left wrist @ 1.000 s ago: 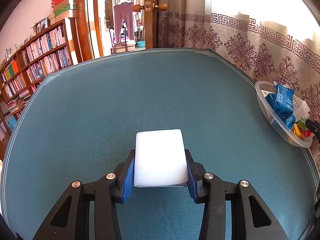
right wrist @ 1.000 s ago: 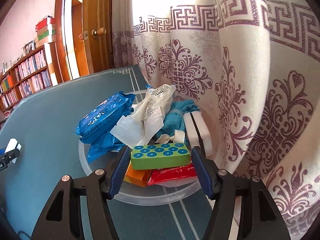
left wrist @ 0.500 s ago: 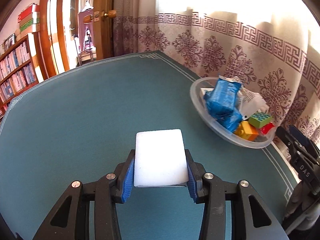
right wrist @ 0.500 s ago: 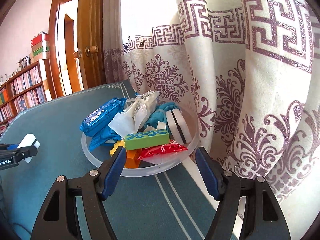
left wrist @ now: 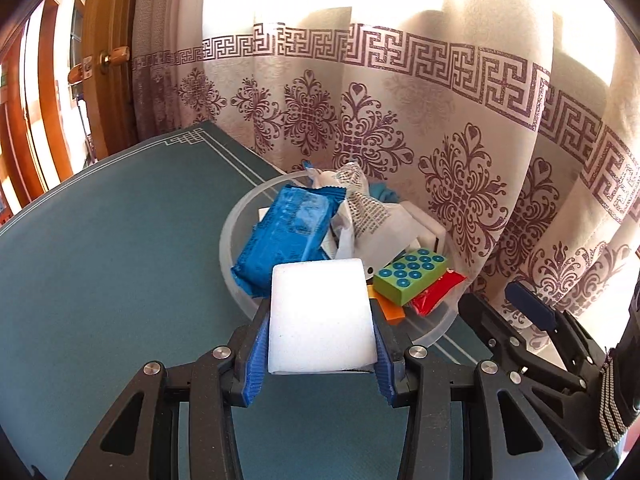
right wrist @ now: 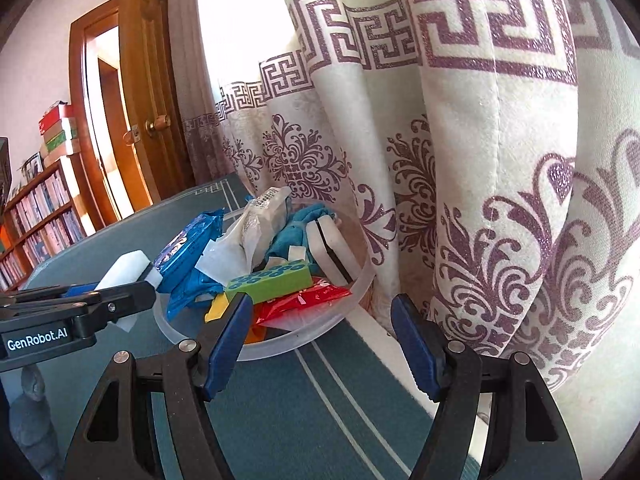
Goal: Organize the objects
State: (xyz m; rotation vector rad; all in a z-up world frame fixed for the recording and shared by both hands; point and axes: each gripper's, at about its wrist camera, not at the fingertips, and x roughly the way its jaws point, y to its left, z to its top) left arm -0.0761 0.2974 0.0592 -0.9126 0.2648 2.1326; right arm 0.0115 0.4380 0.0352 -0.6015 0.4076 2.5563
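Carrying the white sponge block (left wrist: 320, 316), left claw (left wrist: 318, 344) is clamped on it across both sides, pads pressing. A second ago that view showed mostly bare teal table (left wrist: 112, 280) with the clear bowl (left wrist: 230, 236) far off at the right edge; now the bowl sits just past the block, dead ahead. Reads as drop-off approach; block not yet over the rim, still needs to go forward before release

Right claw (right wrist: 320, 340) stands apart and empty, nothing between the pads. It was around the green studded brick (right wrist: 270, 282) a second ago; the brick now lies in the bowl on top of the red packet (right wrist: 308, 300), so that piece looks delivered

Left view alone shows the grip on the block and the blue wipes pack (left wrist: 288, 236) taking up the near-left of the bowl. Right view alone shows the block from the side, near the bowl's left rim but apart from it, plus the black-striped white sponge (right wrist: 332, 248) at the far right
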